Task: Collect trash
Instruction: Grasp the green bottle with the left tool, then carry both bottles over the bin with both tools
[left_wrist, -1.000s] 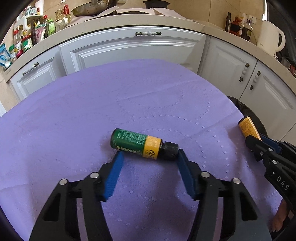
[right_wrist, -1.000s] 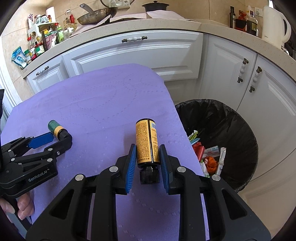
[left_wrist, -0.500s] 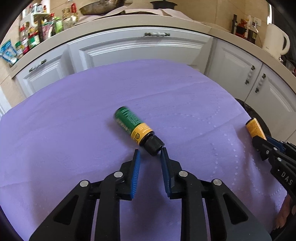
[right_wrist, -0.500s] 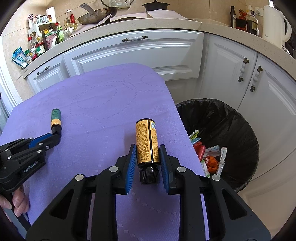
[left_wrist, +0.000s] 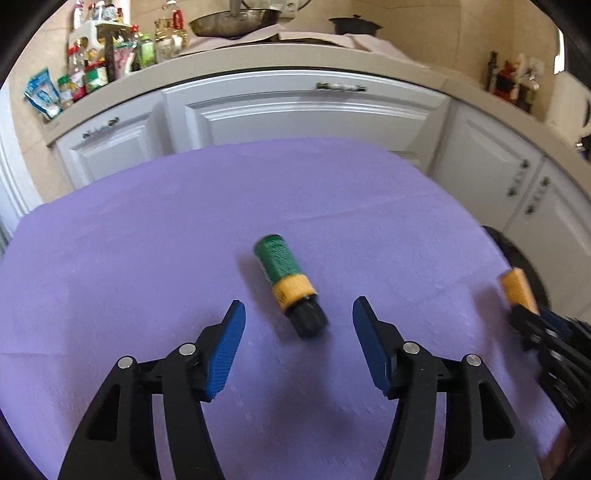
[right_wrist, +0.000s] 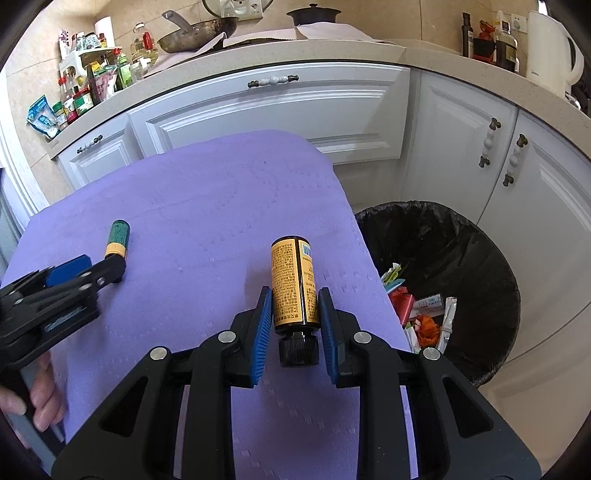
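My left tool (left_wrist: 297, 350) is spread wide with nothing in it, and the green bottle (left_wrist: 286, 278) lies on its side on the purple cloth (left_wrist: 147, 240) just ahead of the gap, black cap pointing back toward me and body angled off to my left. The cap is nearer my right pad than my left, so if I close from here I judge one pad meets it first and the round bottle may spin or roll away rather than seat. The left view is smeared, so I would not trust my aim until the tool is steady.

My right tool (right_wrist: 295, 325) is closed on the orange bottle (right_wrist: 294, 286), gripped low on the label with the cap toward me, over the counter edge. The black-lined bin (right_wrist: 480, 251) sits ahead and to the right of this tool. Letting go before I am over its opening would drop the bottle on the cloth or floor
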